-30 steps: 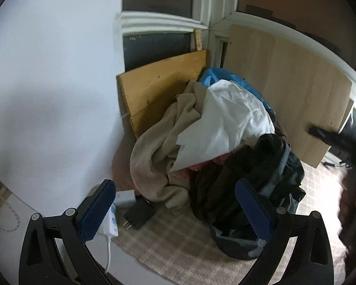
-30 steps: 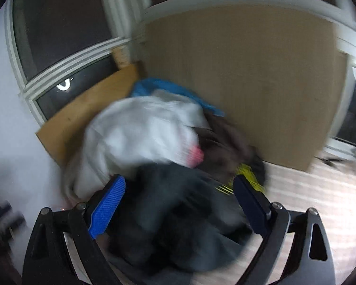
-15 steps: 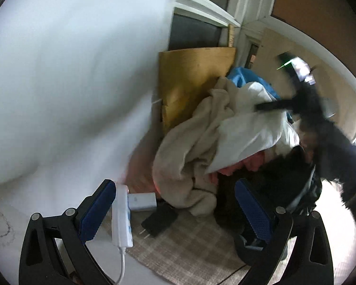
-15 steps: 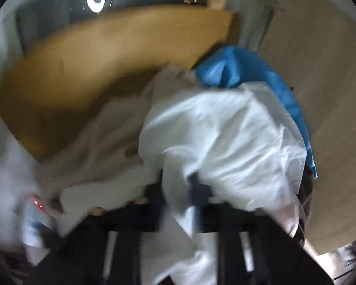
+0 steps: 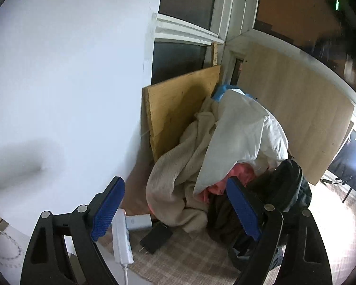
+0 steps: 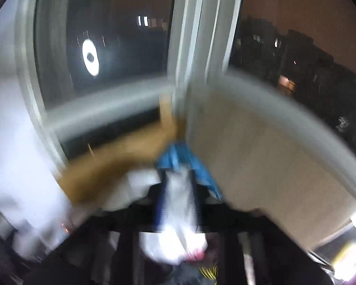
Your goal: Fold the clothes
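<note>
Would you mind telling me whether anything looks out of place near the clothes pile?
Yes: a power strip, a white charger and a black adapter lie loose on the rug, right against the clothes pile.

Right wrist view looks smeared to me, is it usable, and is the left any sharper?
Right wrist view: heavy motion blur; the white garment between the right gripper fingers is only a smear, with lamp glare in the window. Left wrist view: sharp on the clothes pile and open left gripper, blown out at the right edge.
</note>
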### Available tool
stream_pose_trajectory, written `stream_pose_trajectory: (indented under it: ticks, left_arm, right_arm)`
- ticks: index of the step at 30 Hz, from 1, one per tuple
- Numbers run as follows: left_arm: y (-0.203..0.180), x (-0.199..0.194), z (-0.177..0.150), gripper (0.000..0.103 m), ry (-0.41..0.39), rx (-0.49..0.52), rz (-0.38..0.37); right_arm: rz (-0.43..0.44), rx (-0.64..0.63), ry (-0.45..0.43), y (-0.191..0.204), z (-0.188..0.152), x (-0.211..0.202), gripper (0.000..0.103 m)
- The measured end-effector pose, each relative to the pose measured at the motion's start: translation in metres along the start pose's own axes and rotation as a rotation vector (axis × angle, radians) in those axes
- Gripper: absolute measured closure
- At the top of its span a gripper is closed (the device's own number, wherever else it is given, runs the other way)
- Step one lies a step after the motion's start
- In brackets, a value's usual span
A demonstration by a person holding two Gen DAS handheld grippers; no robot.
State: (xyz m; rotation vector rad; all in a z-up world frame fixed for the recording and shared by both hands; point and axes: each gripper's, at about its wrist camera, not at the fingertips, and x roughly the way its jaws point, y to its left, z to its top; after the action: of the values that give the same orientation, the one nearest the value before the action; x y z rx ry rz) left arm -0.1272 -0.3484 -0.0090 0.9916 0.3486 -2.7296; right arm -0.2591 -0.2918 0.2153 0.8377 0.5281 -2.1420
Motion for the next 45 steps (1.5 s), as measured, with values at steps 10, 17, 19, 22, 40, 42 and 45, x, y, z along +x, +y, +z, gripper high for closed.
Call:
stream_pose_trajectory:
  ticks: [10, 17, 19, 22, 40, 42, 45]
  left_arm:
    - [0.028, 0.018, -0.029, 0.016, 0.086, -0.053, 0.051]
    - [0.041, 0.031, -0.033, 0.016, 0.117, -0.059, 0.051]
    - [0.036, 0.038, -0.028, 0.016, 0.119, -0.042, 0.037]
    - [0.015, 0.057, -0.016, 0.016, 0.120, 0.013, 0.014]
    - [-0.116, 0.221, 0.023, 0.000, 0.206, 0.335, -0.104]
    - [-0.114, 0.218, 0.019, 0.008, 0.203, 0.318, -0.149]
    - [-0.111, 0.213, 0.016, 0.070, 0.251, 0.249, -0.306]
  right_arm:
    - [0.314, -0.007, 0.163, 0.116, -0.039, 0.154, 0.048]
    - [0.171, 0.166, 0.322, -0.027, -0.133, 0.195, 0.090]
    - [0.202, 0.233, 0.319, -0.058, -0.155, 0.179, 0.092]
    - [0.170, 0.231, 0.256, -0.065, -0.160, 0.129, 0.087]
    - [0.133, 0.230, 0.303, -0.119, -0.247, 0.153, 0.020]
    - [0.168, 0.261, 0.249, -0.121, -0.249, 0.163, 0.020]
    - [0.250, 0.324, 0.169, -0.138, -0.255, 0.154, 0.045]
